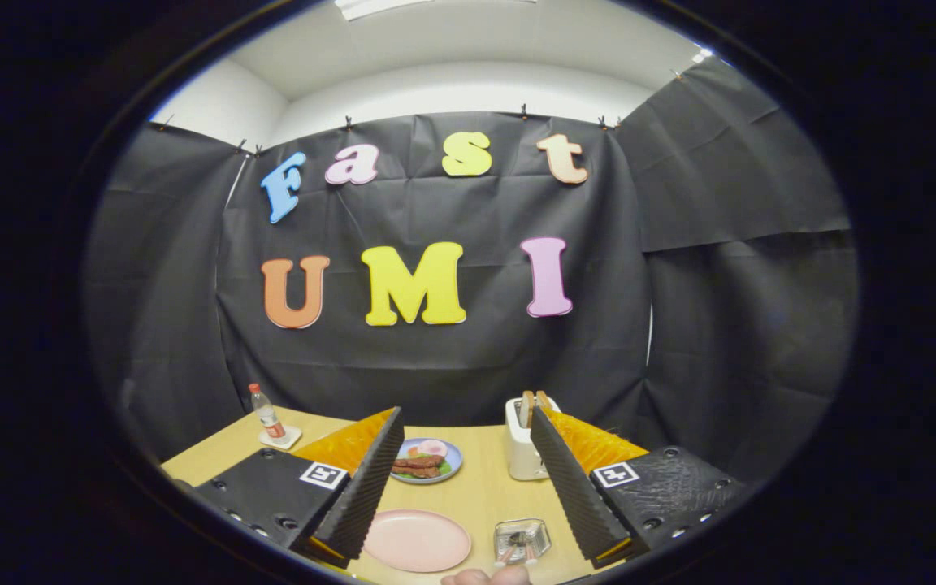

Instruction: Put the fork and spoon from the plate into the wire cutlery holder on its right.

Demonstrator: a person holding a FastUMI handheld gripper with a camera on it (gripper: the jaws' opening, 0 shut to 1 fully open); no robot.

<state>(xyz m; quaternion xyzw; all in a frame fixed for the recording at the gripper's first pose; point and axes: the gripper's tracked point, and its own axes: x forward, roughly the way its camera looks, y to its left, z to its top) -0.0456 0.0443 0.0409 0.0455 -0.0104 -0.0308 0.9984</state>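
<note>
Between the two spread fingers of the tool [458,496], low on the wooden worktop [484,487], lay the pink plate [417,540], and just to its right stood the wire cutlery holder [522,541]. The tool was wide open and held nothing; its fingers stood well apart and above the worktop, framing both things from either side. The plate sat nearer the left finger and looked bare, with no fork or spoon showing on it. Slim, pale-handled pieces could be made out inside the holder, though they were too small to tell fork from spoon. By that, the task seemed done or nearly so, with the cutlery already across.

The relation that counted was the short sideways step from plate to holder: the two stood side by side, close but apart, on a line running across the tool's forward axis, so anything lifted from the plate would have travelled right, toward the right finger, and dropped in handle or head down. The holder's mouth faced upward, so the approach would have been from above.

Beyond the fingers stood a blue plate of food [427,461], a white toaster [523,443] and, further left, a small bottle [266,416] on a coaster. A hand's fingertips [486,577] showed just before the plate and holder.
</note>
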